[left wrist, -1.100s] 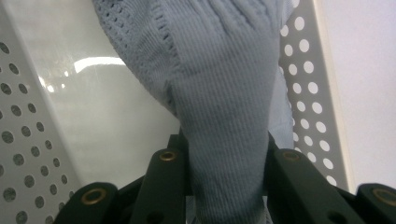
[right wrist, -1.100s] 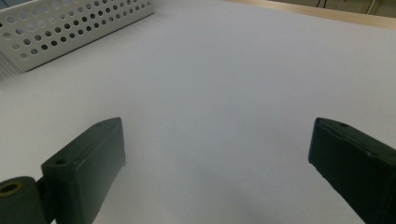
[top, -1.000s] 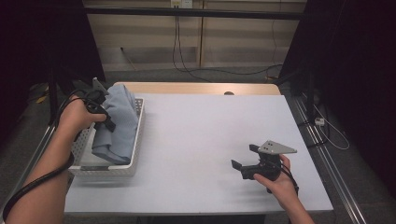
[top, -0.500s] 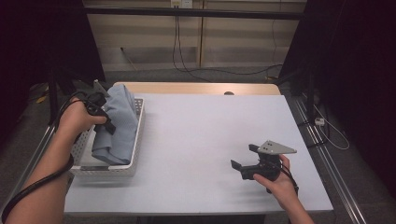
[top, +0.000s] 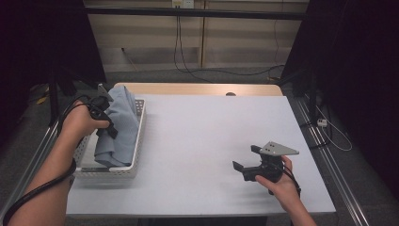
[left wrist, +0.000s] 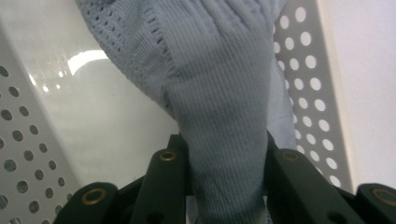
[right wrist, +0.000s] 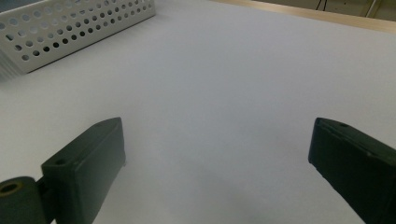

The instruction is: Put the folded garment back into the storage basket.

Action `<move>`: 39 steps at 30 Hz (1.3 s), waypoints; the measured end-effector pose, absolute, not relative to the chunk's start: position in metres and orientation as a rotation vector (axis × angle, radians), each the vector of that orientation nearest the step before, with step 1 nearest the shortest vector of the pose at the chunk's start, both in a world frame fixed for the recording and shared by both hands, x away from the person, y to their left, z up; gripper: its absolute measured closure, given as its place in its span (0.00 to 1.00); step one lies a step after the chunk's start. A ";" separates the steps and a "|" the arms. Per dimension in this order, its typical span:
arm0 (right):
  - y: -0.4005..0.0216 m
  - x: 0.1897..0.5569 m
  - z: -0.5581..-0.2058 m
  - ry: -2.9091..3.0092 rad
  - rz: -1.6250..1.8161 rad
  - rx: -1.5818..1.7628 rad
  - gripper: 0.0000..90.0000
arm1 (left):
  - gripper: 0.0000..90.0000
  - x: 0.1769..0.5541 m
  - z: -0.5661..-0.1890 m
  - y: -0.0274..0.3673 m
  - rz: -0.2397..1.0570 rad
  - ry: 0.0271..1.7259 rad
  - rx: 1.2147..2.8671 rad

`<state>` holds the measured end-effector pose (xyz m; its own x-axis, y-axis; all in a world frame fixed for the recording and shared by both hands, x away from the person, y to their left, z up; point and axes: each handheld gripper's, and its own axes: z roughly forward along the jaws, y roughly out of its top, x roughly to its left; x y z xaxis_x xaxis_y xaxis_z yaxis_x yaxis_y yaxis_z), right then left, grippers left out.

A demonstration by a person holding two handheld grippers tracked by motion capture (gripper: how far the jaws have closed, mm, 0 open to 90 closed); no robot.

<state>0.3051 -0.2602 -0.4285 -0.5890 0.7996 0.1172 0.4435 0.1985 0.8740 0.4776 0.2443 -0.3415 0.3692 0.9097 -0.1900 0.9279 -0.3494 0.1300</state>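
A light blue knitted garment (top: 120, 123) hangs bunched over the white perforated basket (top: 134, 162) at the table's left. My left gripper (top: 104, 123) is shut on a thick fold of it and holds it above the basket floor. In the left gripper view the ribbed knit (left wrist: 224, 121) runs down between the two black jaws, with the basket's bare bottom (left wrist: 93, 116) behind it. My right gripper (top: 245, 162) rests low over the white table at the front right. Its jaws stand wide open with nothing between them (right wrist: 217, 154).
The white table (top: 207, 136) stretches between the basket and the right hand. A wooden strip (top: 197, 89) borders its far edge. Metal rails run along both sides, and cables lie on the floor behind. The basket's perforated wall (right wrist: 70, 28) is far from the right gripper.
The left gripper has shifted slightly with the garment, which now hangs a little lower and nearer over the basket. The right gripper has stayed put.
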 end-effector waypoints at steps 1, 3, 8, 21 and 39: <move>-0.260 0.305 -0.429 2.118 1.349 1.163 0.04 | 0.82 0.477 -0.342 0.244 -0.132 1.647 2.415; -0.260 0.305 -0.429 2.118 1.349 1.163 0.04 | 0.82 0.476 -0.343 0.245 -0.132 1.649 2.421; -0.260 0.305 -0.429 2.117 1.353 1.164 0.04 | 0.82 0.474 -0.347 0.245 -0.124 1.655 2.411; -0.259 0.305 -0.428 2.116 1.355 1.162 0.04 | 0.81 0.468 -0.356 0.250 -0.132 1.655 2.389; -0.259 0.305 -0.428 2.119 1.355 1.160 0.04 | 0.62 0.471 -0.350 0.260 -0.073 1.634 2.343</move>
<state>0.3051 -0.2589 -0.4282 -0.5931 0.7964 0.1178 0.4409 0.1990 0.8752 0.4707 0.2596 -0.3497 0.3578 0.9119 -0.2010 0.9261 -0.3191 0.2011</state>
